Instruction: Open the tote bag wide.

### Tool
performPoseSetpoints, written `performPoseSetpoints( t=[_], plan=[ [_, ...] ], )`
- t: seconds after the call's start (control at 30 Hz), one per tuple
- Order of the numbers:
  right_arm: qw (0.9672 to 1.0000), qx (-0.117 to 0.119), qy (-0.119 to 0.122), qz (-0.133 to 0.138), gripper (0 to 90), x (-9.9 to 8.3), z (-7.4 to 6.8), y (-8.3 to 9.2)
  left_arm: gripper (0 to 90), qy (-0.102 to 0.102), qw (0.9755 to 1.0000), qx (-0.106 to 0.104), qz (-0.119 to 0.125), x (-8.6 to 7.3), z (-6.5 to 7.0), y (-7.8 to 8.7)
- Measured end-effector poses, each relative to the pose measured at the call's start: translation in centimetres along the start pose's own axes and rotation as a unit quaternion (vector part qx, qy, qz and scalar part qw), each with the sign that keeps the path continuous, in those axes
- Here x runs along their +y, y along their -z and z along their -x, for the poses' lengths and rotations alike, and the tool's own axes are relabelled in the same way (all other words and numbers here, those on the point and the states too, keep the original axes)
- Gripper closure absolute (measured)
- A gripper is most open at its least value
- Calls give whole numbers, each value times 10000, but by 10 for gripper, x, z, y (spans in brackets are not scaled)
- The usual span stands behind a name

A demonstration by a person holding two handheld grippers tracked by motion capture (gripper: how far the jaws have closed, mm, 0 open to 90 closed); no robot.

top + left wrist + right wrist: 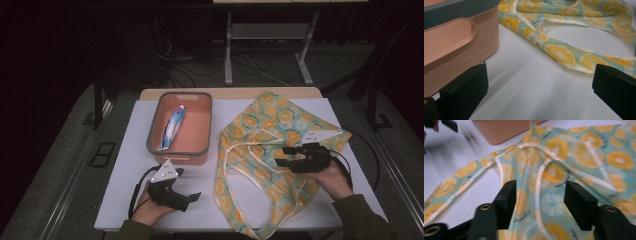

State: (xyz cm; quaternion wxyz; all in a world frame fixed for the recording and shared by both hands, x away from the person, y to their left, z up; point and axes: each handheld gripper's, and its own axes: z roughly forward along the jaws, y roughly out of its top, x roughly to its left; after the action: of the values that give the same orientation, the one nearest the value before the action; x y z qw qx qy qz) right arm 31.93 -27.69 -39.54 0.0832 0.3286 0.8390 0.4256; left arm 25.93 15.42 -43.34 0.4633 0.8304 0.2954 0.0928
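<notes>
While my left gripper (192, 196) waits with jaws wide apart at lower centre-left, my right gripper (286, 156), jaws half parted and gripping nothing, hovers over the bag (265, 145) at centre right. Its handles run toward the frame's bottom, nearer my right hand (332, 181).

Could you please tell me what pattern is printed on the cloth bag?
The cloth bag has orange citrus slices on a pale teal ground, clearest in the right gripper view.

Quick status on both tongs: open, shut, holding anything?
Left tongs: open, empty, over bare table.
Right tongs: open, empty, above the fruit-print bag.
</notes>
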Motion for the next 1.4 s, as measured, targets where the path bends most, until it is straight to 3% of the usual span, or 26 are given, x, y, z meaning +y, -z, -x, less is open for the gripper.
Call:
performPoseSetpoints(
  t=[0.2, 0.33, 0.73, 0.8, 0.87, 1.07, 1.2, 1.4],
  plan=[
    [9991, 108, 200, -357, 588, -1, -13, -26, 0, 10, 10000, -6, 1, 0, 0, 0],
    [9982, 89, 323, -487, 602, 0, -19, -38, 0, 7, 10000, -5, -8, 0, 0, 0],
    [9943, -148, 494, -930, 475, -13, -17, -70, 0, 5, 10000, -19, -10, 0, 0, 0],
    [9941, -203, 566, -901, 521, -13, -18, -71, 0, 4, 10000, -16, -14, 0, 0, 0],
    [9944, -257, 573, -846, 629, -13, -17, -71, 0, 6, 10000, -14, -18, 0, 0, 0],
    [9965, -240, 422, -683, 872, -16, -7, -69, 0, -7, 10000, -14, -21, 0, 0, 0],
    [9971, -185, 322, -671, 897, -16, -8, -69, 0, -8, 10000, -26, -12, 0, 0, 0],
    [9983, 96, 206, -541, 897, -14, -17, -65, 0, -2, 10000, -23, -3, 0, 0, 0]
  ],
)
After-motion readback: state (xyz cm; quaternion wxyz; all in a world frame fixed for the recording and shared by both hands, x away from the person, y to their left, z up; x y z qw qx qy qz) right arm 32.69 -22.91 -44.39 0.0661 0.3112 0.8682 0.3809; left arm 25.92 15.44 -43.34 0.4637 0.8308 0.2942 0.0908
